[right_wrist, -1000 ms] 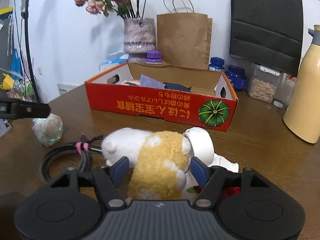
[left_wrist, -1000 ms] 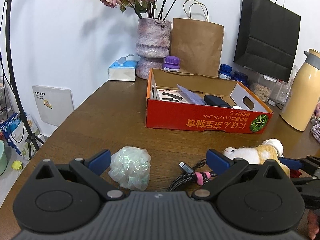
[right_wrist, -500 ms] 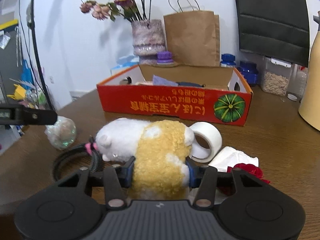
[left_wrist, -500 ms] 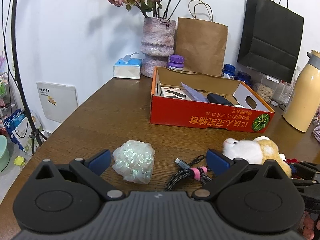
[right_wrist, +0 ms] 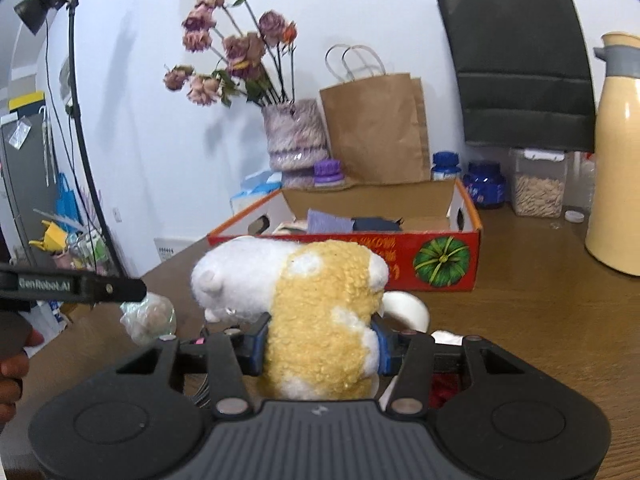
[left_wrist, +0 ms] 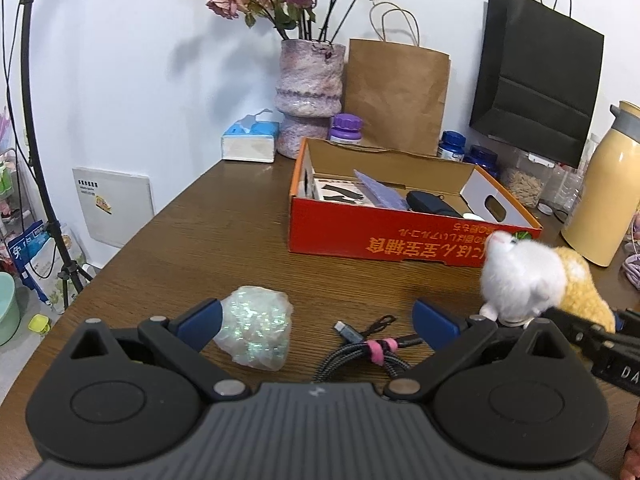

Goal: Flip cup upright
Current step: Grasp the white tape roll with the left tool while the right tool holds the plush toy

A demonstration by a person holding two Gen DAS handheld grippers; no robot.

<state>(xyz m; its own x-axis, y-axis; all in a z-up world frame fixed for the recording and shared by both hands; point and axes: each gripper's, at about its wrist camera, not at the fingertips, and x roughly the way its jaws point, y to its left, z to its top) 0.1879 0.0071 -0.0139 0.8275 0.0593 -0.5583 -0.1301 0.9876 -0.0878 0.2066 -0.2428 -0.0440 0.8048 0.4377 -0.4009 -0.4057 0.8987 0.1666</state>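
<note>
The right tongs [right_wrist: 320, 344] are pinching a fluffy toy animal [right_wrist: 316, 312], white at the head and yellow in the middle, with one blue pad pushed into each side of it. In the left view the toy looks lifted off the brown tabletop [left_wrist: 224, 216], in front of the red cardboard box [left_wrist: 396, 236]. The left tongs [left_wrist: 316, 318] are spread wide with nothing between them that they touch. Just past them lie a shiny crumpled ball of wrap [left_wrist: 256, 332], close to the left pad, and a coiled cable with a pink tie [left_wrist: 372, 350]. Behind the toy sits a white roll of tape [right_wrist: 406, 310] on the tabletop. Farther back stand a fuzzy purple vase of dry roses [left_wrist: 310, 92], a brown paper bag [left_wrist: 396, 96], a black bag [left_wrist: 536, 84] and a cream jug [left_wrist: 600, 196]. I cannot see a cup in either view.
</note>
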